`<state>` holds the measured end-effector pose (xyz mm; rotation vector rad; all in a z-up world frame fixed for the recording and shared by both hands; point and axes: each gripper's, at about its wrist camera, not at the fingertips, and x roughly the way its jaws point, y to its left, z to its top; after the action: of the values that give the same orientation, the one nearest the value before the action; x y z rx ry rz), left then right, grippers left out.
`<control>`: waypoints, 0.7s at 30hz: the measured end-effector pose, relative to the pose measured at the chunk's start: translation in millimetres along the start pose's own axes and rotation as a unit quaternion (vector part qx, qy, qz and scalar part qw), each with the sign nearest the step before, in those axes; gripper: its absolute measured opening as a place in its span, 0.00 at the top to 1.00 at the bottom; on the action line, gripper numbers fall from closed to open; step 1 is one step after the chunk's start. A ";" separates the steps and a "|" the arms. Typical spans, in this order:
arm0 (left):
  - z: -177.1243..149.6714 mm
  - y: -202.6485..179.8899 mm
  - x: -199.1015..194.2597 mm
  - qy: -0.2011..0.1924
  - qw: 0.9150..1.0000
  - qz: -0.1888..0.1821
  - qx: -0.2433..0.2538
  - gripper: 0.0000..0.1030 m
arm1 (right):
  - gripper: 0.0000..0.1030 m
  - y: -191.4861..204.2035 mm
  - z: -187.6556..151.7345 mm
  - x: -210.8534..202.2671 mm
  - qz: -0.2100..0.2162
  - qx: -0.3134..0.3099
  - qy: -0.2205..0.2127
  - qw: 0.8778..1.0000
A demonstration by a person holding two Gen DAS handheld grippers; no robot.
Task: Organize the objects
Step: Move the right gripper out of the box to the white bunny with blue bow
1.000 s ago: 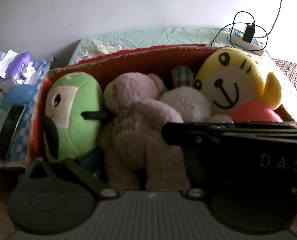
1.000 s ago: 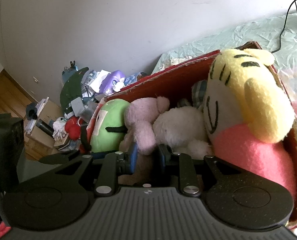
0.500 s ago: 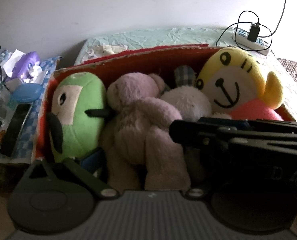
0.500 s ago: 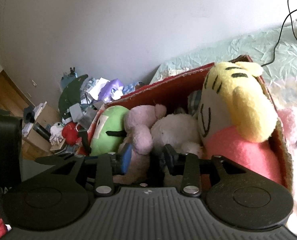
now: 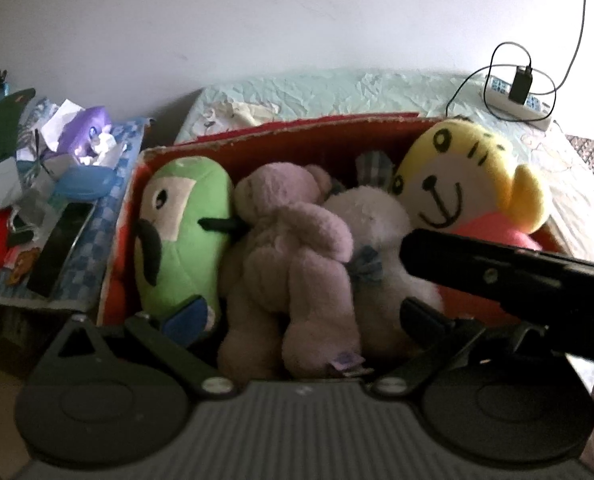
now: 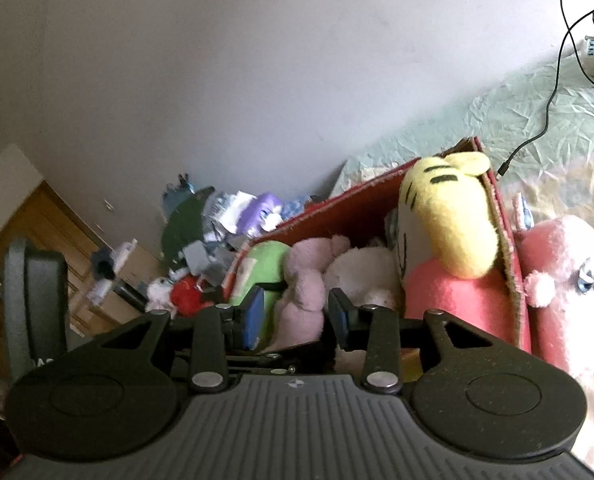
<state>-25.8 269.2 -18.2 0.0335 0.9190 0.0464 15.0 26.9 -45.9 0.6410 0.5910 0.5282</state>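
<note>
**Pink bear lies straight ahead of both grippers, inside the red box**

The pink teddy bear [image 5: 293, 256] sits in the red cardboard box [image 5: 297, 136], packed between the green plush toy [image 5: 185, 236] and the white plush toy [image 5: 373, 216]. Its long axis runs from the head at the far side to the legs at the near side, toward the cameras.

The left gripper [image 5: 293, 320] has its jaws wide apart, and the legs of the bear are between them; the pads do not seem to press on it. The right gripper [image 6: 295, 314] is partly open with nothing held; in its own view the bear is seen in the gap, just beyond the blue pads. Its dark body crosses the left wrist view from the right, above the white toy. The left one looks nearer to the bear.

All toys are soft, fuzzy and rounded, so they will squash under a grip. The yellow tiger plush [image 6: 453, 216] fills the right end of the box. Another pink plush toy [image 6: 565, 288] lies outside, against the right wall of the box.
</note>
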 end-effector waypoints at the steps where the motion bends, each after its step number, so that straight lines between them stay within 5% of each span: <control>1: 0.0 -2.1 -2.9 -0.002 1.000 0.001 -0.001 0.01 | 0.62 -1.2 -0.1 -3.8 0.004 0.003 -0.001 1.000; 15: -5.7 -47.1 -46.9 -0.042 0.999 0.000 0.013 0.01 | 0.60 -29.0 -3.4 -75.0 0.044 0.026 -0.028 0.998; 21: -10.3 -76.3 -61.1 -0.058 0.997 -0.022 0.043 0.01 | 0.60 -60.0 -6.9 -103.2 0.013 0.054 -0.046 0.997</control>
<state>-69.1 189.8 20.3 0.0955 0.8045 -0.0363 -46.9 -74.9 -56.1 0.7729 0.5270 0.4902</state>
